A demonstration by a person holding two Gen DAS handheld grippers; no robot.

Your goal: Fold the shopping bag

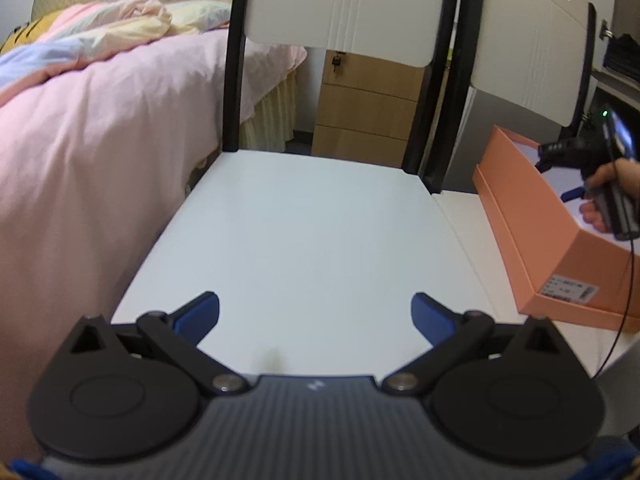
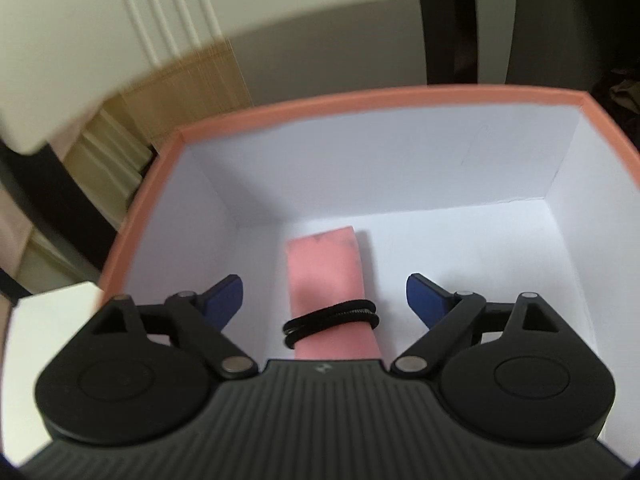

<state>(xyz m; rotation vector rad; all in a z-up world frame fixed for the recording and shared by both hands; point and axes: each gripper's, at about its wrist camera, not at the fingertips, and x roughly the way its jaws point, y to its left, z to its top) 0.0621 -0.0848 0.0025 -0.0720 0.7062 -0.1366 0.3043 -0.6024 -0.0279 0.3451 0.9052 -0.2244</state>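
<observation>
The right gripper [image 2: 324,300] hangs with jaws apart over the banded pink shopping bag [image 2: 326,276] at lower centre in the box [image 2: 360,98]; the roll could loosen if nudged. The left gripper [image 1: 316,314] is spread wide too, empty.

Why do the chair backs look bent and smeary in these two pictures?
Left wrist view: the fisheye lens bows the chair back and its black posts; the right claw by the orange box is soft. Right wrist view: the chair back is streaked with blur; the folded pink bag is slightly soft.
</observation>
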